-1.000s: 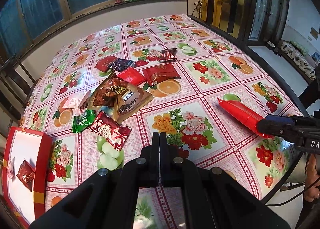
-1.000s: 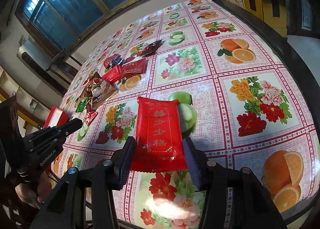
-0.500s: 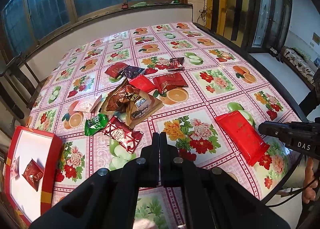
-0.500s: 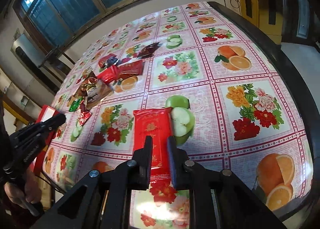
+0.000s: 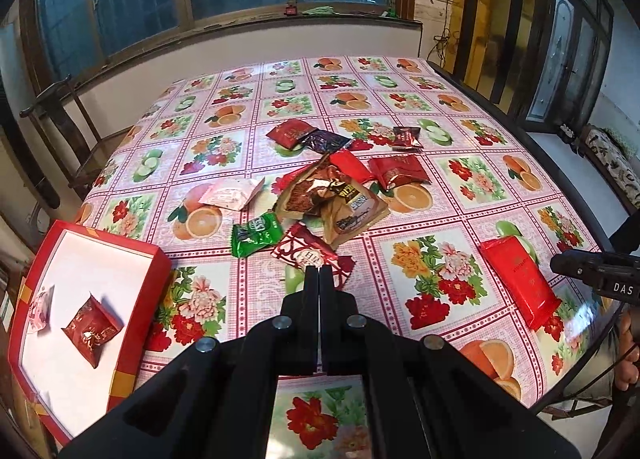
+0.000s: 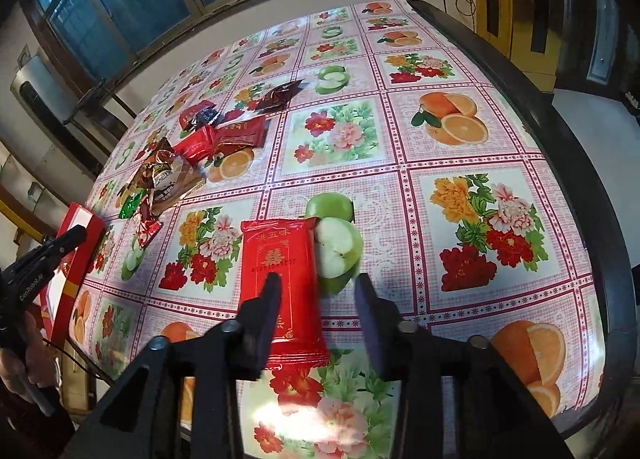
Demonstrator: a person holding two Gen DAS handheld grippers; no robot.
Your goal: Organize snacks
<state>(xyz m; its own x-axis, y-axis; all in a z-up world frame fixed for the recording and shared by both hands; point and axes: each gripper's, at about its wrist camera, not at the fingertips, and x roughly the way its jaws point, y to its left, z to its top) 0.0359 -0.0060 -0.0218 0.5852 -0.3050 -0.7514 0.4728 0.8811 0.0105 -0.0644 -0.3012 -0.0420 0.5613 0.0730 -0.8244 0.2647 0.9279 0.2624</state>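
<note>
Your right gripper has its jaws apart, having just been opening. The long red packet lies flat on the surface near its front right corner, partly between the jaws: the left finger sits over the packet's middle, while the right finger stands clear of its edge, above the printed apple. The pads do not press on it, so nothing is held.

To take this packet well, shift the gripper so that both long edges fall inside the jaws, since they look off-centre now. Come down until the tips reach the surface, then close across the narrow width. The wrapper looks slick and thin, so it will probably crumple or slide; squeeze steadily and lift straight.

Your left gripper has its jaws pressed together and empty, its tips over the red-and-white packet at the near side of the snack pile. The red box waits at the front left corner, with two snacks inside.
</note>
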